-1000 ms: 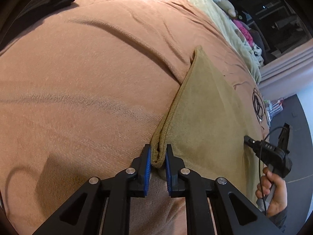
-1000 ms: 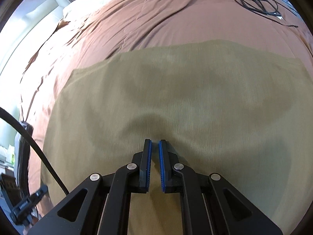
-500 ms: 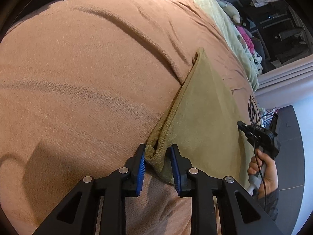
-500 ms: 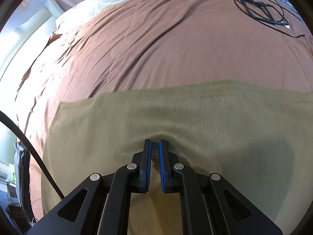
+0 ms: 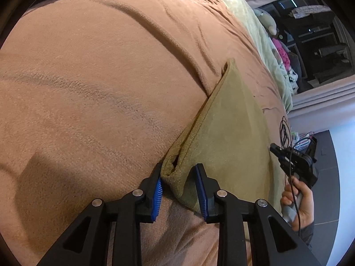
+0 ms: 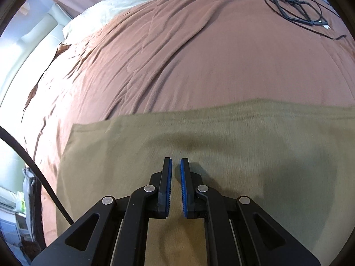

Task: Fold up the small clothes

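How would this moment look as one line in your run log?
step: fold | left hand-held gripper: open, straddling olive cloth corner | right hand-held gripper: nearly shut, empty, over cloth | surface: brown blanket

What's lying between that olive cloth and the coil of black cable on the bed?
Nothing but bare brown blanket: in the right wrist view it separates the olive cloth from the black cable coil.

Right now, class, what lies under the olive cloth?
The olive cloth rests on the pink-brown blanket, which shows all around it. Whatever sits directly beneath the cloth is covered.
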`<move>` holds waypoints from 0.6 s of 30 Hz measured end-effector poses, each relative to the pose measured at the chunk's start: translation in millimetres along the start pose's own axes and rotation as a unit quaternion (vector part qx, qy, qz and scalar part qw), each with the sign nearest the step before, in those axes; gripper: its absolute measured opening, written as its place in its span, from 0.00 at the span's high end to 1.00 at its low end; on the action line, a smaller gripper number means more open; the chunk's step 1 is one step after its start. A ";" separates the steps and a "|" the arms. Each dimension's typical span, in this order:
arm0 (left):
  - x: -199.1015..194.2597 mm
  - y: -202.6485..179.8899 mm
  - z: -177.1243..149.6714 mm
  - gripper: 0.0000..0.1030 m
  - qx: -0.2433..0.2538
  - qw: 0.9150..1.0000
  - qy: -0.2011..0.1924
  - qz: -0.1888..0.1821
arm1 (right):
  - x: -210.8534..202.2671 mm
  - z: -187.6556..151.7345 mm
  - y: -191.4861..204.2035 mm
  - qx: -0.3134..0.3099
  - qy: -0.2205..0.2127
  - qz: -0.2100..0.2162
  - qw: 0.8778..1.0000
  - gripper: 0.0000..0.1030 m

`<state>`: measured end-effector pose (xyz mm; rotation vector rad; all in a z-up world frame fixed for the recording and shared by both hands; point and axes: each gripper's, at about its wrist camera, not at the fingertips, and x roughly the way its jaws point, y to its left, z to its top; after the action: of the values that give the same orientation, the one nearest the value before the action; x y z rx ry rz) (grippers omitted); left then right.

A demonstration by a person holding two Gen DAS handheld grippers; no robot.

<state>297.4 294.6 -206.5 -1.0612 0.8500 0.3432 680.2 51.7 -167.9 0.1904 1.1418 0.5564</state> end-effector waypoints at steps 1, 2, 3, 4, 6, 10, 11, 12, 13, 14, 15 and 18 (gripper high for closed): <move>0.2 -1.0 0.0 0.72 0.004 1.000 -0.002 0.000 | -3.1 -3.3 0.8 -0.002 0.000 0.000 1.000 0.96; 0.6 -2.3 -0.1 0.72 0.008 1.000 -0.002 0.001 | -5.4 -5.8 0.7 -0.002 0.002 0.001 1.000 0.96; 0.7 -2.7 -0.2 0.74 0.010 1.000 -0.003 0.002 | -7.0 -8.9 0.8 -0.002 0.004 0.002 1.000 0.96; 0.2 -1.9 0.5 0.79 0.008 1.000 -0.003 0.003 | -8.5 -13.0 0.5 0.000 0.007 0.004 1.000 0.96; -0.8 0.1 1.1 0.87 0.003 1.000 0.001 -0.006 | -10.8 -21.3 0.0 0.003 0.014 0.007 1.000 0.96; -7.9 -0.8 1.5 0.93 0.002 1.000 0.002 -0.028 | -19.9 -34.9 1.2 -0.003 0.024 0.006 1.000 0.96; -10.4 -1.8 1.8 0.93 0.002 0.999 0.001 -0.035 | -22.8 -37.5 1.9 -0.005 0.025 0.003 1.000 0.96; -12.9 -3.8 2.2 0.93 0.002 0.999 0.000 -0.042 | -26.0 -42.2 1.3 -0.005 0.027 0.003 1.000 0.96; -16.5 -5.9 3.4 0.93 0.000 0.999 -0.002 -0.054 | -29.1 -46.9 1.5 -0.005 0.029 0.005 1.000 0.96; -19.0 -7.3 4.7 0.93 -0.001 0.998 -0.003 -0.062 | -31.6 -49.8 3.3 -0.006 0.031 0.005 0.999 0.96; -23.1 -9.9 5.5 0.94 0.000 0.997 -0.005 -0.073 | -34.2 -53.1 5.0 -0.007 0.032 0.005 0.999 0.96; -29.6 -22.1 7.4 0.94 0.012 0.995 -0.007 -0.094 | -42.2 -63.7 10.8 -0.012 0.034 0.007 0.999 0.96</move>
<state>295.4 294.8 -168.9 -1.1060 0.7337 0.1804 607.0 30.8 -156.0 0.1599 1.2000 0.5925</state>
